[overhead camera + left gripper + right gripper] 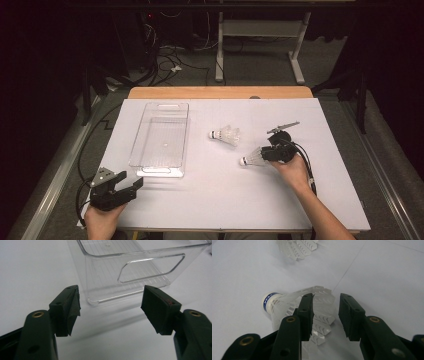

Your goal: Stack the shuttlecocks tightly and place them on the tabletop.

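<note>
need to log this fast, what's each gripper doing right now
left gripper: open, nothing between its jaws, facing the clear bin.
right gripper: open, jaws astride the shuttlecock feathers, not clamped on it.

White feathered shuttlecock [252, 158] on its side, cork pointing left

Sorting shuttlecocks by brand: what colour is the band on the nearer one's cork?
Blue band, clearest in the right gripper view.
</note>
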A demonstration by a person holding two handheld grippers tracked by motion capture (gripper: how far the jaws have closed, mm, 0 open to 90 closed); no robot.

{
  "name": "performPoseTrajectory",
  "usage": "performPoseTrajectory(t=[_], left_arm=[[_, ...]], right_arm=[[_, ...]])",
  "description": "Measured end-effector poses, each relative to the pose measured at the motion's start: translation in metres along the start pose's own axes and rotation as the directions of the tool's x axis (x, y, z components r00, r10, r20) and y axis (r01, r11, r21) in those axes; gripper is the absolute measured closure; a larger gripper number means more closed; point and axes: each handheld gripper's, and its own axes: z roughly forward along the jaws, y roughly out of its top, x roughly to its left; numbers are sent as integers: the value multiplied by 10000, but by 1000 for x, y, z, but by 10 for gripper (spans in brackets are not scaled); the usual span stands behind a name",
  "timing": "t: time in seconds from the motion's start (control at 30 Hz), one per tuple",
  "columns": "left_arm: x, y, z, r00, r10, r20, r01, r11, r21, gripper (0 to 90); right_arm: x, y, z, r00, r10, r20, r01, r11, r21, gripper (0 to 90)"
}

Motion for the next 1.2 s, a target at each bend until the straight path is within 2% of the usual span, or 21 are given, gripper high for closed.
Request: performPoseTrajectory(t=[0.57,1.2], left_arm=[[0,0,0,10000,3,-9,-3,10000,-3,322],[-1,0,0,10000,12,-10,-12,10000,-10,322]], right_arm=[[-6,-6,-7,9997,248,13,-248,9996,-145,626],[-7,-14,-15,9997,258,3,-258,9990,-352,622]])
